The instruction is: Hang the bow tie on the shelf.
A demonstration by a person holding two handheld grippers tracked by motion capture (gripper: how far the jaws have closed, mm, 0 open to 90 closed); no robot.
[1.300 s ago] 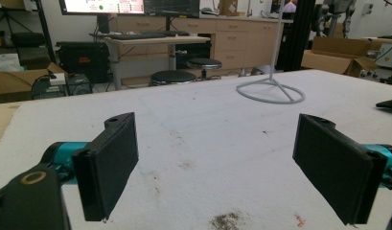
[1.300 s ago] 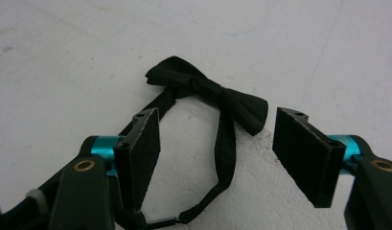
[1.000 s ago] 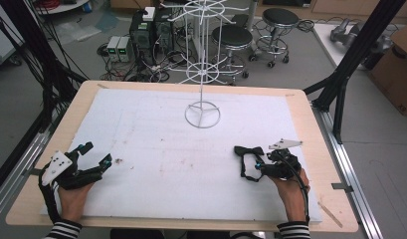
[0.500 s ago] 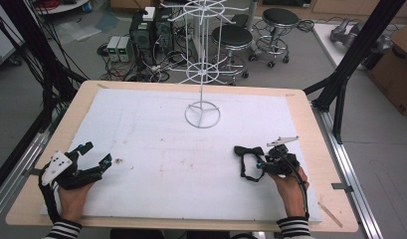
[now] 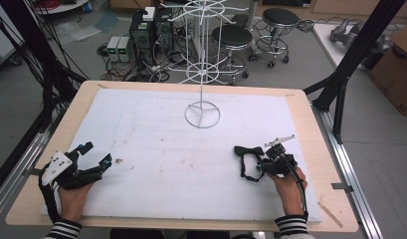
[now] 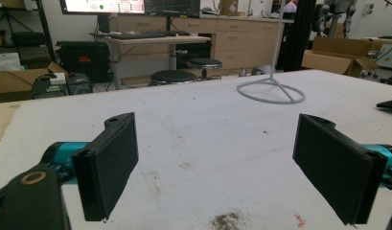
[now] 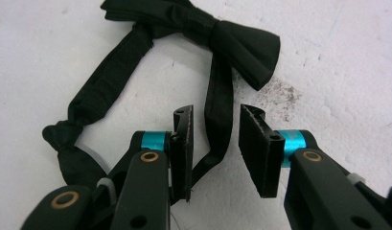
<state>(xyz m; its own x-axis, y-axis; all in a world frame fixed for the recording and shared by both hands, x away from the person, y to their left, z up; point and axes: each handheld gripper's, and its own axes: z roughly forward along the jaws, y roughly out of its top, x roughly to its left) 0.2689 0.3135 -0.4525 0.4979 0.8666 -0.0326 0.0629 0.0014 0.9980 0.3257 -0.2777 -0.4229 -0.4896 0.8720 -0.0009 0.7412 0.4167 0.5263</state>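
the room behind is a workshop: grey floor, black stools (image 5: 233, 37), computer boxes with tangled cables, wooden cabinets and a desk with a monitor (image 6: 117, 5) in the left gripper view. the counter (image 5: 56, 124) is a pale wooden board covered by a white, lightly stained mat (image 5: 156, 144). a white wire rack (image 5: 202, 74) stands on its ring base at the mat's far middle, well apart from both grippers. a black bow tie (image 7: 217, 33) with its knotted strap lies flat on the mat's right side. the left gripper (image 5: 94, 159) rests near the left edge, jaws wide apart, holding nothing. the right gripper (image 7: 215, 139) has its jaws partly apart, straddling the strap (image 7: 217, 96) just below the bow, not clamped.
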